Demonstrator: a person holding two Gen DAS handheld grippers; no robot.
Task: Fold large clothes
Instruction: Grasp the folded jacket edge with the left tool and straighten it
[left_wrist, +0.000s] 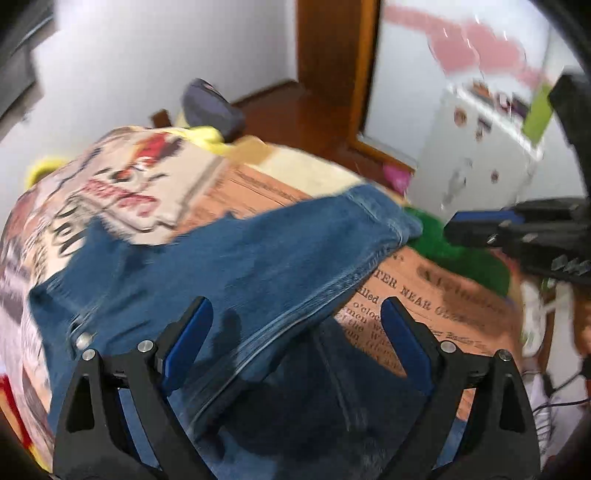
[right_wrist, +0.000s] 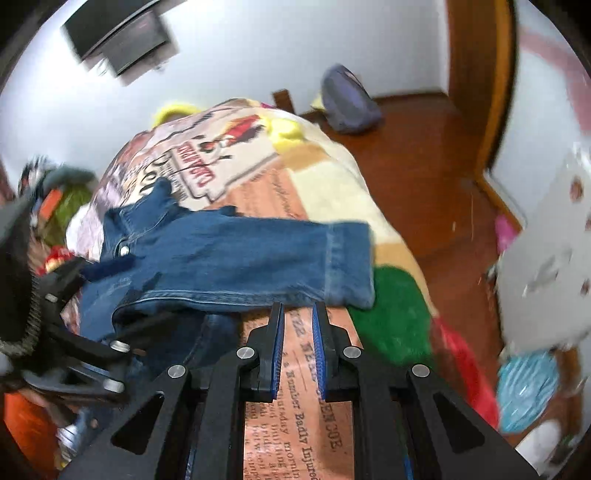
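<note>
- Lying across the newsprint-patterned blanket (right_wrist: 317, 417), the denim jacket (right_wrist: 236, 254) has one sleeve (right_wrist: 332, 254) drawn sideways over its body, cuff toward the blanket's green patch (right_wrist: 391, 314).
- The left gripper (left_wrist: 295, 314) hovers over the denim with jaws spread wide and no cloth pinched between them.
- The right gripper (right_wrist: 298, 314) is clenched on nothing, its tips just short of the jacket's near edge.
- Judging by the layout, folding is at an early-to-middle stage: one sleeve looks tucked in, while the rest remains rumpled and unfolded.
</note>
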